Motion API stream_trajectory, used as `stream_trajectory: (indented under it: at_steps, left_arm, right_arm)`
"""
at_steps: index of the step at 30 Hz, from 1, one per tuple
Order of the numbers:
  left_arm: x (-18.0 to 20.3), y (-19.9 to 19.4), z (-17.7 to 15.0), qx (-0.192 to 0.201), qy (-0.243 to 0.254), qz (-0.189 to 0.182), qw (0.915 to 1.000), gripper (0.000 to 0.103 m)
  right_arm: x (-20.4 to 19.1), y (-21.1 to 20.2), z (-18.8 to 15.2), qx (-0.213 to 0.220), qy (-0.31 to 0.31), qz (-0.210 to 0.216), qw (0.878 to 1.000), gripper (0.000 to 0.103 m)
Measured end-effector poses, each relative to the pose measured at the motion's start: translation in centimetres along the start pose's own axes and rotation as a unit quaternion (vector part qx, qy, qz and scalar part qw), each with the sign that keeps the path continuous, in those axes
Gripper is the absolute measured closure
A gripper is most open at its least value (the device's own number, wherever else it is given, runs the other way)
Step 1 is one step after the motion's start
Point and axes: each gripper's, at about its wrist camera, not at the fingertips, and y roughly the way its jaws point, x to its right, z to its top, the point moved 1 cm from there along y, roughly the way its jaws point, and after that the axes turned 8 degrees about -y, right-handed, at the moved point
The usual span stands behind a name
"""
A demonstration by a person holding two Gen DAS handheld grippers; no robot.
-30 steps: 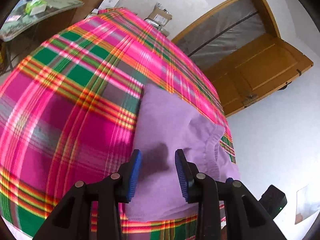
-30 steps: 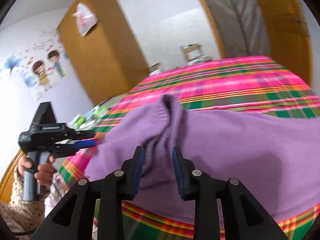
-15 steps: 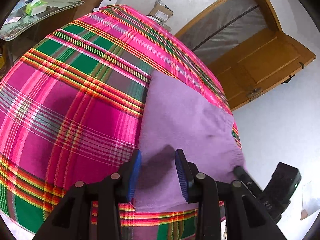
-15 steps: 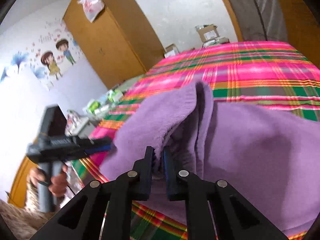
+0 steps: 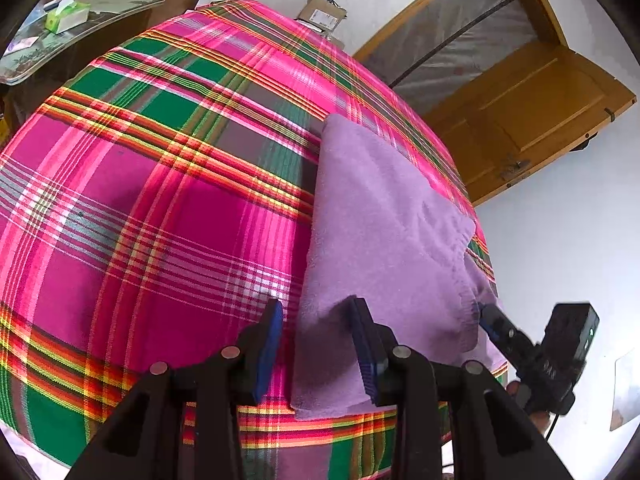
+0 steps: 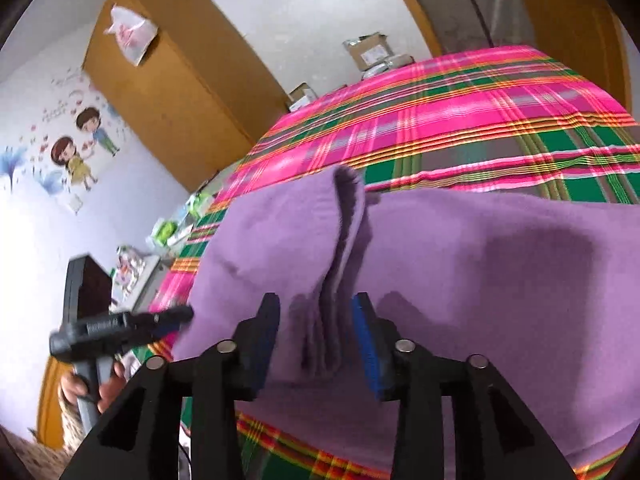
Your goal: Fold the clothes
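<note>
A purple fleece garment (image 5: 380, 220) lies folded on the pink and green plaid bedspread (image 5: 160, 200), near its front right corner. My left gripper (image 5: 316, 320) is open above the garment's near left edge, with nothing pinched. In the right wrist view the garment (image 6: 500, 280) has a raised ridge of fabric running toward me. My right gripper (image 6: 316, 312) straddles that ridge with its jaws opening, and the blue pads stand clear of the cloth. The right gripper (image 5: 496, 328) also shows at the garment's right corner. The left gripper (image 6: 176, 314) shows held in a hand (image 6: 92, 384).
A wooden door (image 5: 540, 100) stands open beyond the bed. Cardboard boxes (image 5: 320, 12) sit at the far end. A glass table with a tissue box (image 5: 68, 16) is at far left. A tall wooden wardrobe (image 6: 168, 80) stands by the wall.
The right jaws pinched the fabric ridge half a second ago and have now spread apart, leaving it standing between them. The left gripper has drifted toward the garment's left edge, jaws unchanged.
</note>
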Motion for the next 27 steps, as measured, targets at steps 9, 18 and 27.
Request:
stream_trajectory:
  at_steps: [9, 18, 27]
  left_arm:
    - [0.1, 0.0, 0.5, -0.004, 0.001, -0.001, 1.0, 0.068]
    - [-0.7, -0.7, 0.7, -0.005, -0.005, -0.006, 1.0, 0.068]
    - [0.2, -0.8, -0.1, -0.011, 0.01, -0.011, 0.9998, 0.068]
  right_arm:
    - [0.9, 4.7, 1.0, -0.057, 0.04, 0.067, 0.995, 0.063]
    - [-0.3, 3.3, 1.5, -0.035, 0.051, 0.112, 0.992, 0.085]
    - [-0.9, 0.1, 1.4, -0.016, 0.055, 0.082, 0.995, 0.085]
